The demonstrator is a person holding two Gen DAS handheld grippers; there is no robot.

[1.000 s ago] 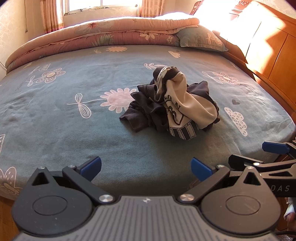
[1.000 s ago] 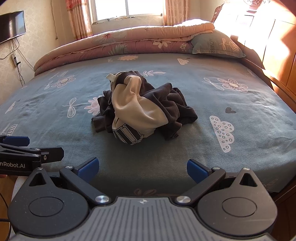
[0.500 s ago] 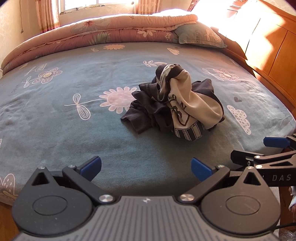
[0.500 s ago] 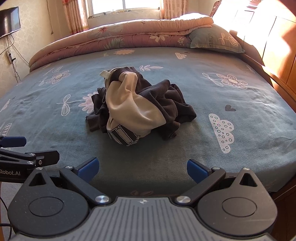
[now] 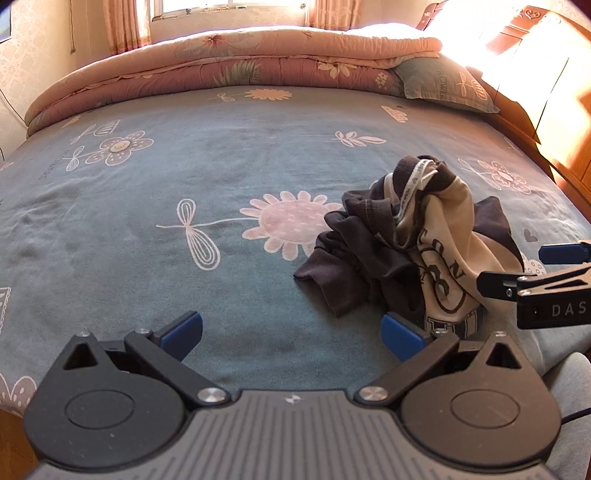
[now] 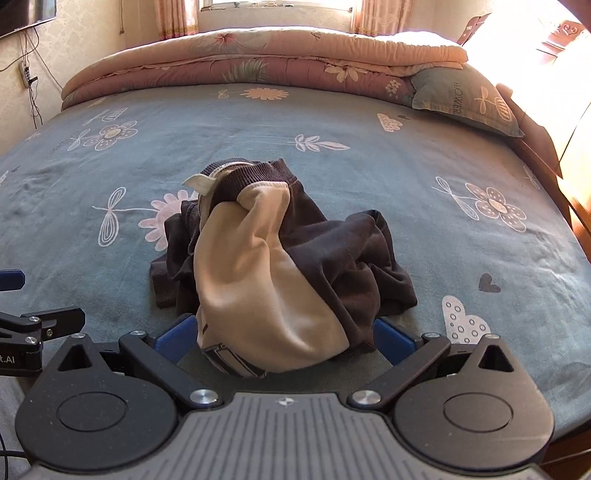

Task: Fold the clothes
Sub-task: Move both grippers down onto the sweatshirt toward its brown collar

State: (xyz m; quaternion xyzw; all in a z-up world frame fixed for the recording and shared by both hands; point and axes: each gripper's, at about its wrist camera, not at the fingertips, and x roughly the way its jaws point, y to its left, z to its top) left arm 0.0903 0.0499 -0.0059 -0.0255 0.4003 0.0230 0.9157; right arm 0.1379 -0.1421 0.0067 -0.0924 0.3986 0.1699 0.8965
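Observation:
A crumpled garment (image 5: pixel 417 251), dark brown and cream with printed letters, lies in a heap (image 6: pixel 273 266) on the blue-grey flowered bed sheet (image 5: pixel 184 177). My left gripper (image 5: pixel 291 330) is open over bare sheet, the heap just ahead of its right fingertip. My right gripper (image 6: pixel 282 339) is open too, its blue fingertips on either side of the heap's near edge, with cloth between them. Each gripper also shows at the edge of the other's view: the right gripper (image 5: pixel 546 273) and the left gripper (image 6: pixel 22 310).
A rolled pink quilt (image 5: pixel 236 62) and a grey-blue pillow (image 5: pixel 443 85) lie along the bed's far edge. A wooden headboard or cabinet (image 5: pixel 554 92) runs down the right side. A wall TV (image 6: pixel 26 14) hangs at far left. A grey-clad leg (image 5: pixel 572 387) is at the lower right.
Both grippers have moved forward toward the heap, which looks larger. The right gripper's fingertips now flank the garment's near edge; both stay open.

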